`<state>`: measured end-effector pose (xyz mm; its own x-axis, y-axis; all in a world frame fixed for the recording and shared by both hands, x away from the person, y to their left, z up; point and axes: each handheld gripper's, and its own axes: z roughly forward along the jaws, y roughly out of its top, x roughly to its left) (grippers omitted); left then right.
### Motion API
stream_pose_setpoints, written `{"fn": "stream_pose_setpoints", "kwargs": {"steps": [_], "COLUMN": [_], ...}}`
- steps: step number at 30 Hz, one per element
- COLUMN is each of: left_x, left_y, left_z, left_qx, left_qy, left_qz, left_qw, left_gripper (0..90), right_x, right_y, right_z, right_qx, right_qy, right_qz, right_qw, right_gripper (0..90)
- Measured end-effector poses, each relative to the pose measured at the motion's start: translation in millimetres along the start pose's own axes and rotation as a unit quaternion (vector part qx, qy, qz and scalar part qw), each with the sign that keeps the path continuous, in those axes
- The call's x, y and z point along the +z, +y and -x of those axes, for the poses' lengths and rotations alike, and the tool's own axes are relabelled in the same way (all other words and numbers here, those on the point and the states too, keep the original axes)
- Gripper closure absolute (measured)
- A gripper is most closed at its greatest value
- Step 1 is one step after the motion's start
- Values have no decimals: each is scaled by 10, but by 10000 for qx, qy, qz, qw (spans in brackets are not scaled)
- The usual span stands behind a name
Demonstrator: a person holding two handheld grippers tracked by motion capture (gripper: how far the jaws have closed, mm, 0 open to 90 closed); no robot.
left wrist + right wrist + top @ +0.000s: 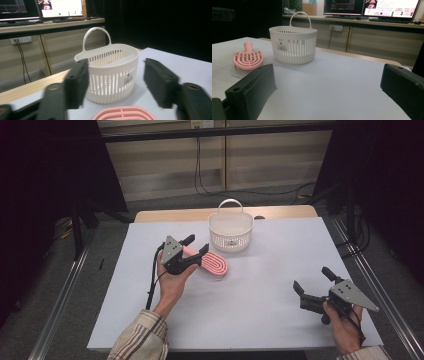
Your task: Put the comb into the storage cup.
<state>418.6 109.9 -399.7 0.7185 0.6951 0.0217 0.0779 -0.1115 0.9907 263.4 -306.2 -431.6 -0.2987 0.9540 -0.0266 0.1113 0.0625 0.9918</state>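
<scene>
Left gripper (196, 246), jaws half-narrowed astride the pink brush (214, 263) handle without clamping, aimed toward the basket (230, 231) at one o'clock for dropping in.

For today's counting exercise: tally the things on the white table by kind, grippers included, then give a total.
Pink hairbrush: 1
White basket: 1
Left gripper and right gripper: 2
Total: 4

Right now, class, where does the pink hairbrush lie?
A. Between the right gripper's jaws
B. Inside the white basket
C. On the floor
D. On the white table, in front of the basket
D: the pink hairbrush lies flat on the white table, just in front of the white basket.
</scene>
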Motion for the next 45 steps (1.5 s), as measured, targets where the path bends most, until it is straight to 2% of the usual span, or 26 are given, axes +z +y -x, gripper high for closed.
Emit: {"fn": "stream_pose_setpoints", "kwargs": {"steps": [2, 3, 6, 14, 16, 21, 23, 24, 28, 30, 32, 35, 37, 38, 41, 42, 43, 45], "left_x": [3, 5, 15, 40, 45, 62, 62, 59, 72, 86, 120, 154, 156, 167, 180, 180, 195, 217], "left_y": [1, 0, 1, 5, 2, -12, -9, -8, 3, 14, 8, 2, 2, 2, 24, 24, 37, 43], "left_z": [-1, 2, 27, 41, 38, 40, 44, 53, 50, 29, -23, -67, -75, -85, -104, -104, -120, -135], "left_qx": [-50, -65, 7, -77, -34, -92, -51, -8, -82, -86, -291, -467, -498, -592, -598, -598, -691, -740], "left_qy": [-15, -29, -65, -136, -121, -267, -334, -302, -362, -366, -478, -501, -494, -549, -605, -605, -624, -652], "left_qz": [-3, 7, -20, 91, 90, 54, -2, -12, -108, -349, -560, -837, -879, -976, -1157, -1157, -1291, -1423], "left_qw": [10000, 10000, 10000, 9998, 9999, 9996, 9994, 9995, 9993, 9987, 9969, 9941, 9937, 9919, 9896, 9896, 9872, 9849], "left_gripper": [472, 511, 575, 734, 768, 862, 900, 900, 900, 900, 900, 900, 900, 900, 900, 900, 900, 900], "right_x": [0, 1, 1, -1, -1, 2, 1, 1, -1, -3, -4, -4, -5, -4, -2, -4, -4, -5], "right_y": [1, 0, 0, 0, 0, 0, 1, 1, 3, 3, 3, 2, 3, 2, 1, 2, 2, 2], "right_z": [-1, -1, 0, 3, 3, 1, 3, 6, 7, 5, 6, 9, 7, 7, 5, 5, 5, 5], "right_qx": [-1, 3, 0, 7, 15, 6, 2, -13, -5, -11, 1, 4, 6, -2, -6, -6, -4, 2], "right_qy": [2, 0, 2, 1, 0, -15, -13, -17, -26, -13, -8, -12, -13, -19, -14, -10, -13, -10], "right_qz": [4, 2, -3, -7, -12, -14, -13, -4, 5, 12, 10, 3, 10, 1, -2, -9, 0, -3], "right_qw": [10000, 10000, 10000, 10000, 10000, 10000, 10000, 10000, 10000, 10000, 10000, 10000, 10000, 10000, 10000, 10000, 10000, 10000], "right_gripper": [0, 0, 0, 0, 0, 0, 0, 0, 0, 0, 0, 0, 0, 0, 0, 0, 0, 0]}}
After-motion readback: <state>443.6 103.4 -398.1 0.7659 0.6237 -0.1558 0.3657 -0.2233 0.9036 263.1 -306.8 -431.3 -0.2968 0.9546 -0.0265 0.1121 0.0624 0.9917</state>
